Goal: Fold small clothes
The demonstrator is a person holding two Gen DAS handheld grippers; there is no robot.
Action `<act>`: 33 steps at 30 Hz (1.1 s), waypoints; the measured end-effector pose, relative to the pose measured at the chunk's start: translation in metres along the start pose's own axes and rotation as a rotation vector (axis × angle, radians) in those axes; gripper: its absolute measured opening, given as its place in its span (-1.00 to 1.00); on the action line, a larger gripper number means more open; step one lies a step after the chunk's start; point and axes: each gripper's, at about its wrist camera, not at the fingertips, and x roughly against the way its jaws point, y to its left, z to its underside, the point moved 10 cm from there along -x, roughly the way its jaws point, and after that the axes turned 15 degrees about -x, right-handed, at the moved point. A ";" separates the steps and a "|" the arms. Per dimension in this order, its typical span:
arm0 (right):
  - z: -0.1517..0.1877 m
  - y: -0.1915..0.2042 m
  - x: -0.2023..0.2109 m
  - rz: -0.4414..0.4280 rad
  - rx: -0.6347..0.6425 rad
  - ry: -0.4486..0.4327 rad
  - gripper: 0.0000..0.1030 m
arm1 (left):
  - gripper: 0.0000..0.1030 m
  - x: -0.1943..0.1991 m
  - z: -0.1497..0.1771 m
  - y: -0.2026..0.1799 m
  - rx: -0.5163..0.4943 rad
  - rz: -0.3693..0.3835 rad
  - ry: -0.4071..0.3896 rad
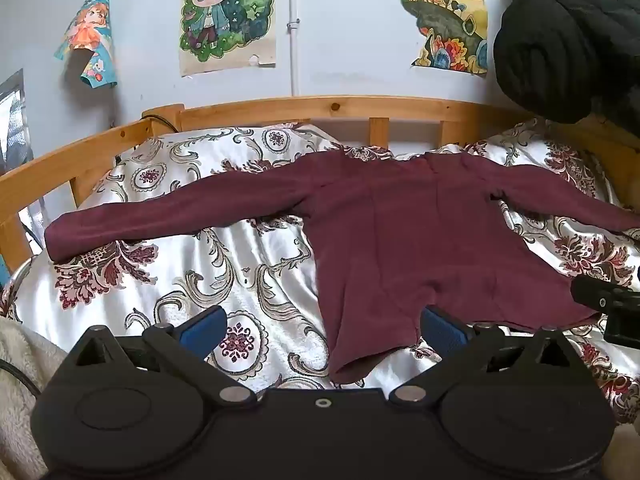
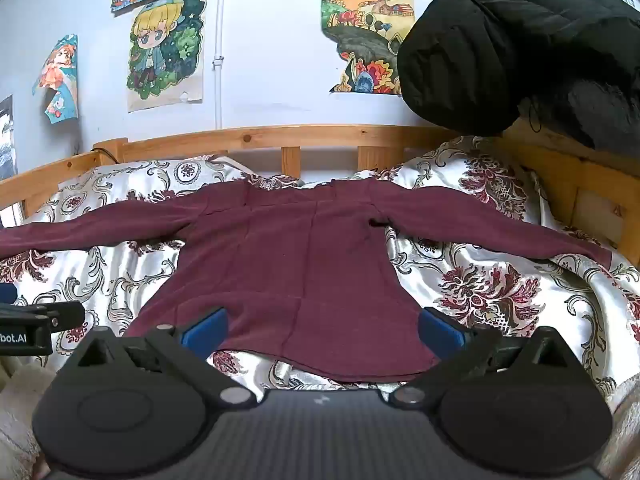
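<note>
Both grippers' blue fingers (image 1: 204,330) (image 2: 440,330) spread, empty, just short of flat maroon long-sleeved knit top (image 1: 400,232); slippery satin floral bedspread (image 1: 240,260) may bunch under a pinch.

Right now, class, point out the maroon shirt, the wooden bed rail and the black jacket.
maroon shirt (image 2: 304,264), right wrist view, middle of its body.
wooden bed rail (image 2: 280,136), right wrist view, top bar by the wall.
black jacket (image 2: 500,48), right wrist view, its quilted bulk.

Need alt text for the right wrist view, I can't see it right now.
A maroon long-sleeved top lies flat with both sleeves spread on a floral satin bedspread. The open right gripper sits at the hem, holding nothing. Behind are a wooden bed rail, cartoon posters and a black jacket.
</note>
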 end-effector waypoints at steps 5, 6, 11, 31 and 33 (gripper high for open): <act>0.000 -0.001 0.000 0.001 -0.001 0.004 0.99 | 0.99 0.000 0.001 0.001 -0.001 -0.001 0.005; 0.000 -0.001 0.000 0.002 -0.001 0.004 1.00 | 0.99 0.000 0.001 0.001 -0.001 -0.002 0.006; -0.001 -0.001 0.000 0.001 -0.001 0.003 1.00 | 0.99 -0.003 0.004 0.002 -0.007 -0.004 0.015; 0.000 -0.002 -0.001 0.010 -0.005 0.010 1.00 | 0.99 -0.006 0.007 0.001 -0.006 -0.002 0.025; 0.000 -0.002 -0.001 0.009 -0.006 0.010 0.99 | 0.99 -0.006 0.007 0.001 -0.006 -0.003 0.025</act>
